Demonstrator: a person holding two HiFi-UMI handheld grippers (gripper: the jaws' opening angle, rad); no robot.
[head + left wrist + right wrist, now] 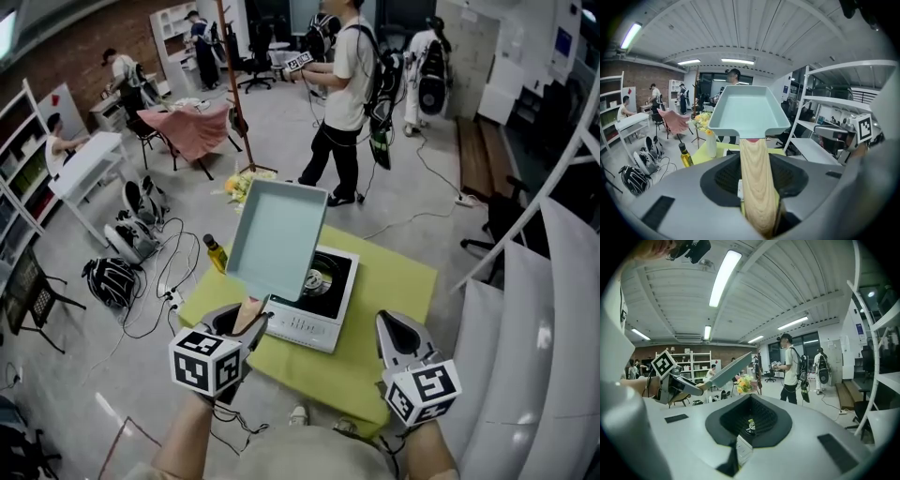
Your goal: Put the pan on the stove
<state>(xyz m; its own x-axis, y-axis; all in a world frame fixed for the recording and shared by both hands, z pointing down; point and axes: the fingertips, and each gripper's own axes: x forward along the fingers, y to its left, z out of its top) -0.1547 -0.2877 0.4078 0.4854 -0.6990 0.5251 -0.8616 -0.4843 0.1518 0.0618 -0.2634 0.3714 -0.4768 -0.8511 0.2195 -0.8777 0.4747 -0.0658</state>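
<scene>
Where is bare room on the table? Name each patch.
Bare: the table's right half, between the stove and its right edge. Crowded: the left side, with the bottle and flowers.

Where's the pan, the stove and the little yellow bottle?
pan [277, 239], head view, middle of its pale blue inside.
stove [302, 327], head view, its white button panel.
bottle [217, 256], head view, its yellow body.
</scene>
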